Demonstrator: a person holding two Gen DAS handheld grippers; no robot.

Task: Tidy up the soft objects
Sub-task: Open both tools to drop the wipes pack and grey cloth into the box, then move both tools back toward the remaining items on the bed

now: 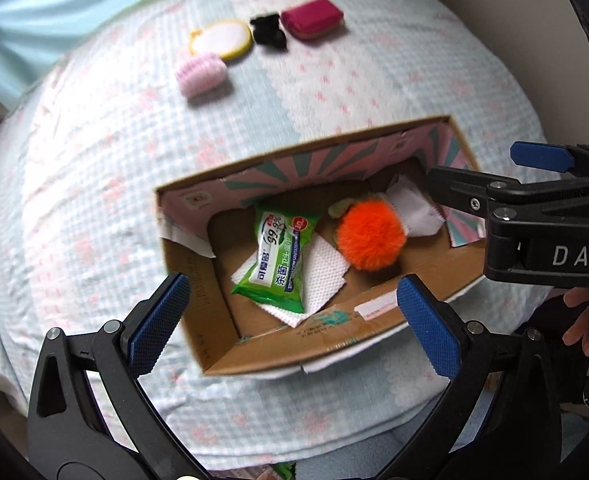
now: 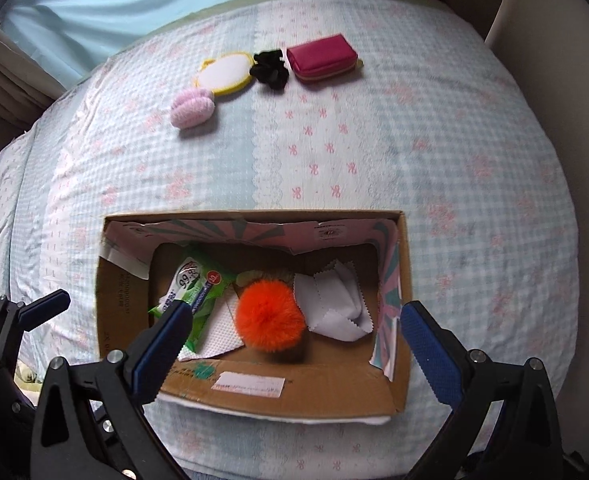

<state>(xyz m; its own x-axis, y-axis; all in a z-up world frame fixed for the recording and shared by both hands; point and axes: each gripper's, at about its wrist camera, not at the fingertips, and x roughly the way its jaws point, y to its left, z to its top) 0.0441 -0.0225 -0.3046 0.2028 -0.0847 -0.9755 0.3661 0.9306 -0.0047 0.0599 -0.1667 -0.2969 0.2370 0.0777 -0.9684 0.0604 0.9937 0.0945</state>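
While gaping, right tool (image 2: 294, 334) seemingly overhangs pompom (image 2: 269, 317).

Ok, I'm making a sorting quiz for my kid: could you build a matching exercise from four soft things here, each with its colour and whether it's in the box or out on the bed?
Things:
1. pompom
2. wipes pack
3. pouch
4. scrunchie

Descriptions:
A. black, on the bed
B. green, in the box
C. magenta, on the bed
D. orange, in the box

Pairs: 1-D, 2-B, 3-C, 4-A
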